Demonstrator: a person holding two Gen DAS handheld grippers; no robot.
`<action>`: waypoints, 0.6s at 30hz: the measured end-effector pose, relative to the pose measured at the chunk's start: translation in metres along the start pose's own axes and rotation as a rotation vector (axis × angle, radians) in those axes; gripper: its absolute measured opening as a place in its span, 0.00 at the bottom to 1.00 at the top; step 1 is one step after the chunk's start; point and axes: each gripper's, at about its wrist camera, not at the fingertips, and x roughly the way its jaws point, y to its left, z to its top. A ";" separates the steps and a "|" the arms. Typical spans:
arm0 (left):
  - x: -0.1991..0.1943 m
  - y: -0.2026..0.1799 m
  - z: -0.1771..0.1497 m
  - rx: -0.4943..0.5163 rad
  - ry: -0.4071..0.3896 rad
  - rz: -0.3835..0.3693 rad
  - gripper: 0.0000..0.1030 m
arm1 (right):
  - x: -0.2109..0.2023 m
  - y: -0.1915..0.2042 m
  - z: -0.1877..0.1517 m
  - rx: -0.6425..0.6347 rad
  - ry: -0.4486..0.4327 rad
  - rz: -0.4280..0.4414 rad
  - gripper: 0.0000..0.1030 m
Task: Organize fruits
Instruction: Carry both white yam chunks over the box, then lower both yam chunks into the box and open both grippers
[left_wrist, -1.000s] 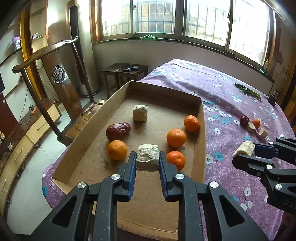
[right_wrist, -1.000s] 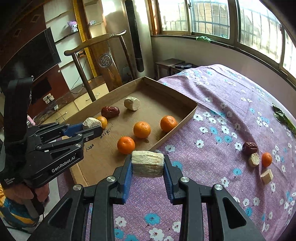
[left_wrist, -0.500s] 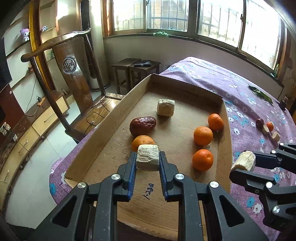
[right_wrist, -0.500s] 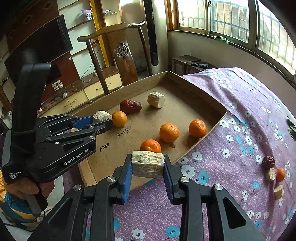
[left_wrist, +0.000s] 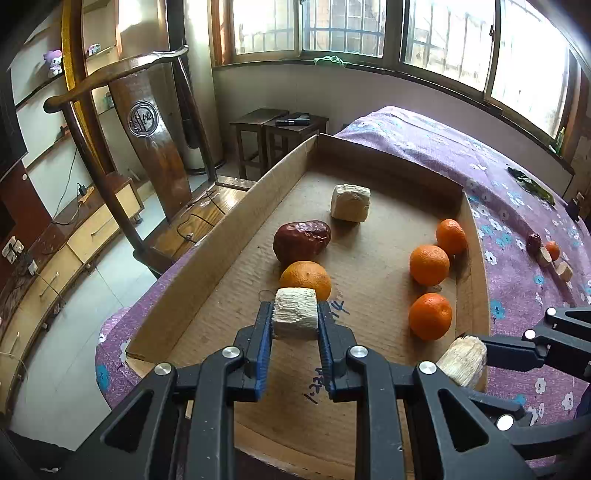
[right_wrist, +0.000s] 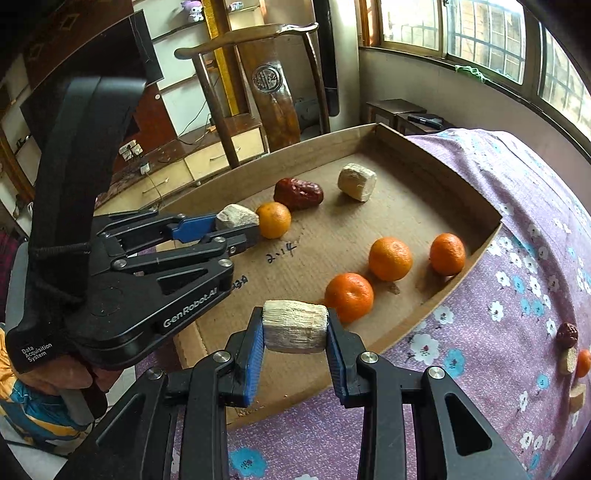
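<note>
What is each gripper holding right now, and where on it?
Left gripper: pale fibrous chunk, pinched across its sides. Right gripper: another one, clamped at its ends.

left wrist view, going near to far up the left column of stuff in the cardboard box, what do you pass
pale chunk held in the left gripper → orange → red date → pale chunk at the far end
</note>
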 end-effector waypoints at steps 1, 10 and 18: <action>0.001 0.000 0.000 0.001 0.002 0.000 0.22 | 0.002 0.000 0.000 -0.002 0.005 0.001 0.33; 0.007 -0.002 0.001 0.003 0.007 0.006 0.22 | 0.020 -0.009 0.007 0.009 0.032 -0.047 0.33; 0.009 -0.010 0.000 0.022 0.003 0.019 0.22 | 0.022 -0.014 0.008 0.010 0.034 -0.057 0.33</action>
